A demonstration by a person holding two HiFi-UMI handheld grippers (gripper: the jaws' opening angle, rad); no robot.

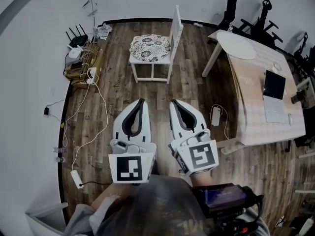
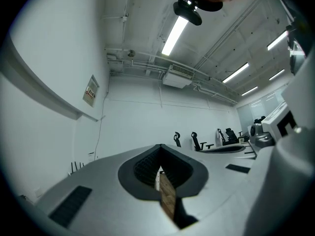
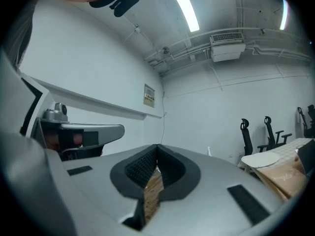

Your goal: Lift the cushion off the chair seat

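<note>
A round cushion (image 1: 149, 47) with a black-and-white pattern lies on the seat of a white wooden chair (image 1: 175, 28), far ahead on the wooden floor in the head view. My left gripper (image 1: 141, 101) and right gripper (image 1: 173, 102) are held side by side, well short of the chair and pointing toward it. Each has its jaws shut tip to tip with nothing between them. In the left gripper view the left gripper (image 2: 160, 146) shows only floor through the slit. The right gripper (image 3: 157, 146) shows the same in the right gripper view. Neither gripper view shows the chair.
A light wooden table (image 1: 256, 107) stands at the right with a dark-screened device (image 1: 273, 86) and a white oval board (image 1: 239, 45) on it. Routers and tangled cables (image 1: 78, 53) lie along the left wall. A white power strip (image 1: 215, 115) lies on the floor. Black office chairs (image 1: 231, 4) stand at the back.
</note>
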